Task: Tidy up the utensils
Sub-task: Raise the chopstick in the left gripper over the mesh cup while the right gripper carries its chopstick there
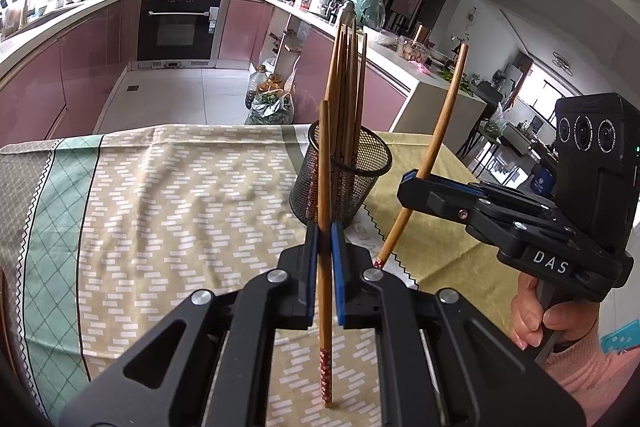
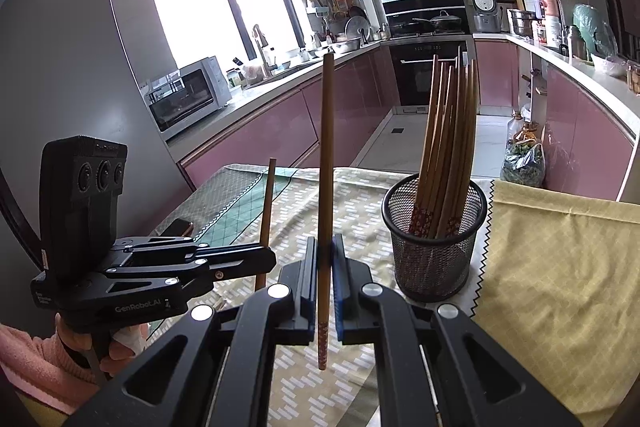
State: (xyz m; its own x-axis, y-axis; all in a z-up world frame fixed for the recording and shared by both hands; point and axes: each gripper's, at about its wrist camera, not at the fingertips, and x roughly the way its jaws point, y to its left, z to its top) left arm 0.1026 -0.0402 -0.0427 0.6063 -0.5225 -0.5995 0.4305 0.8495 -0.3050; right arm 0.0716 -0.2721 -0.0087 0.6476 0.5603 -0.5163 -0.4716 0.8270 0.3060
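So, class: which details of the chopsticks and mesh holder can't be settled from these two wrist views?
- Exact chopstick count in the mesh holder: the sticks overlap in both views.
- Left chopstick grip point: left gripper pads cover it.
- Right chopstick patterned end: partly behind right gripper pads.
- Tablecloth near edge: hidden behind gripper bodies.

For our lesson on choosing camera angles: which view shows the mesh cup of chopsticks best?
The right wrist view: the mesh cup stands whole and unblocked, its chopsticks visible through the mesh. In the left wrist view the left claw's held chopstick crosses the cup's front.
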